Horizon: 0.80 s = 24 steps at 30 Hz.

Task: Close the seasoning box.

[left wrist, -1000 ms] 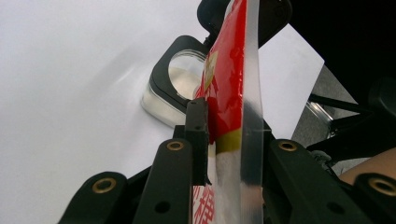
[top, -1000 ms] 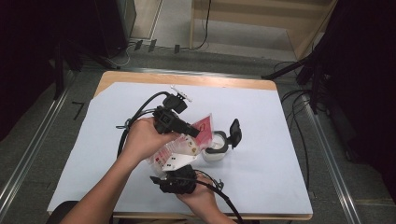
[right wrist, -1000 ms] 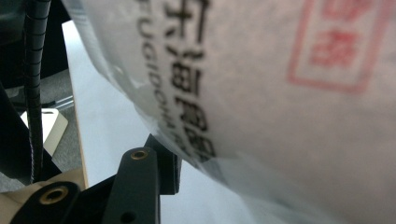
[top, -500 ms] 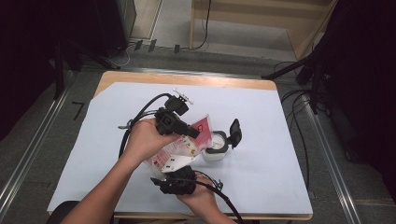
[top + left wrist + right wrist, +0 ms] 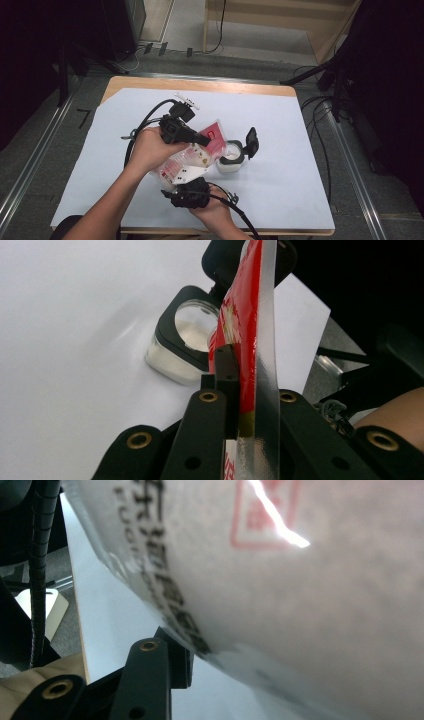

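A plastic bag [image 5: 179,167] with a red top [image 5: 214,133] and a whitish printed body is held up over the table between both grippers. My left gripper [image 5: 205,142] is shut on the red top edge [image 5: 250,330], whose thin sealed rim sits between the jaws. My right gripper [image 5: 189,179] comes from below and is closed on the bag's lower end. In the right gripper view the printed bag [image 5: 280,580] hides one jaw. A small clear jar [image 5: 230,161] stands just right of the bag, its black flip lid [image 5: 251,141] open. The jar [image 5: 186,335] lies beyond the left jaws.
White paper [image 5: 280,130] covers the wooden table [image 5: 200,84]. Cables trail from both grippers, one looping at the left [image 5: 142,125]. A small white item [image 5: 186,100] lies behind the left hand. Dark equipment and stands surround the table.
Almost nothing differs. The left gripper and the bag's red top have dipped very slightly toward the jar; both grippers keep their hold.
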### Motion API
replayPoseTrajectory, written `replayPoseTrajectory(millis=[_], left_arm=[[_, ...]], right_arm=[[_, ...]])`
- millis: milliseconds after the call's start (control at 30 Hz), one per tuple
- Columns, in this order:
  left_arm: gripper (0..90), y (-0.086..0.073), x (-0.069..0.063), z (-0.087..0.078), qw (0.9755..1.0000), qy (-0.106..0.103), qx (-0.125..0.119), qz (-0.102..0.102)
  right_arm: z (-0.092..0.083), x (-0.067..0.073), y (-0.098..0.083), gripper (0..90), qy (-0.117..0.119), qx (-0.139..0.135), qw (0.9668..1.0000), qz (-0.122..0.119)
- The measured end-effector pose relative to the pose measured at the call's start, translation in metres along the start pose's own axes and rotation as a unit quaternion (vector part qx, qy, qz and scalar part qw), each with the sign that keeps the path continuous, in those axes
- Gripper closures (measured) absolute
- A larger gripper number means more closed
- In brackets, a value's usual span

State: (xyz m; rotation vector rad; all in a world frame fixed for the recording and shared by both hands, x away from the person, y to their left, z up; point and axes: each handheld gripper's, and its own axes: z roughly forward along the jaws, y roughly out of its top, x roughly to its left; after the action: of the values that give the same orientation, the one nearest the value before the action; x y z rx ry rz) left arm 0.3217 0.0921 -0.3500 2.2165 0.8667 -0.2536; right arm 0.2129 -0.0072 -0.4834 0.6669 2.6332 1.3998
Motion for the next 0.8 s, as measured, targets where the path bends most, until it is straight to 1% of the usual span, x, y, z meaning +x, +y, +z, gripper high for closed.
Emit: replayPoseTrajectory(millis=[33,100,167,300,367,400,433,500,533,600,633,767,800], left_arm=[[89.8,0.000,0.002,-0.003,1.0000,-0.006,-0.008,0.000],[90.0,0.000,0.003,-0.008,0.9998,-0.010,-0.015,0.005],[90.0,-0.001,0.003,-0.011,0.9996,-0.013,-0.027,0.002],[90.0,-0.001,0.004,-0.018,0.9990,-0.022,-0.039,0.005],[90.0,-0.001,0.005,-0.021,0.9985,-0.028,-0.046,0.003],[90.0,-0.002,0.006,-0.023,0.9981,-0.032,-0.053,0.002],[90.0,-0.002,0.008,-0.027,0.9979,-0.034,-0.056,0.001],[90.0,-0.003,0.009,-0.031,0.9973,-0.037,-0.063,-0.005],[90.0,-0.003,0.009,-0.033,0.9969,-0.040,-0.068,-0.003],[90.0,-0.004,0.009,-0.038,0.9964,-0.037,-0.076,-0.002],[90.0,-0.004,0.009,-0.040,0.9960,-0.039,-0.081,-0.001],[90.0,-0.005,0.010,-0.047,0.9954,-0.038,-0.088,0.000],[90.0,-0.006,0.011,-0.048,0.9954,-0.038,-0.088,0.003]], right_arm=[[-0.001,0.000,0.000,59.0,0.000,-0.001,1.0000,-0.002],[-0.002,-0.001,0.002,59.1,-0.006,-0.006,1.0000,-0.003],[-0.004,-0.002,0.003,59.0,-0.009,-0.009,0.9999,-0.002],[-0.007,-0.005,0.004,59.0,-0.017,-0.012,0.9998,0.001],[-0.008,-0.007,0.005,59.0,-0.023,-0.013,0.9997,0.000],[-0.009,-0.008,0.005,59.1,-0.023,-0.014,0.9997,0.001],[-0.010,-0.010,0.005,59.1,-0.024,-0.017,0.9996,0.002],[-0.012,-0.012,0.006,59.0,-0.028,-0.017,0.9994,0.004],[-0.013,-0.013,0.006,59.0,-0.029,-0.019,0.9994,0.006],[-0.014,-0.016,0.007,58.9,-0.034,-0.022,0.9992,0.004],[-0.016,-0.018,0.008,58.8,-0.035,-0.023,0.9991,0.004],[-0.020,-0.026,0.008,58.1,-0.044,-0.029,0.9985,0.011],[-0.021,-0.027,0.008,58.0,-0.048,-0.030,0.9983,0.013]])
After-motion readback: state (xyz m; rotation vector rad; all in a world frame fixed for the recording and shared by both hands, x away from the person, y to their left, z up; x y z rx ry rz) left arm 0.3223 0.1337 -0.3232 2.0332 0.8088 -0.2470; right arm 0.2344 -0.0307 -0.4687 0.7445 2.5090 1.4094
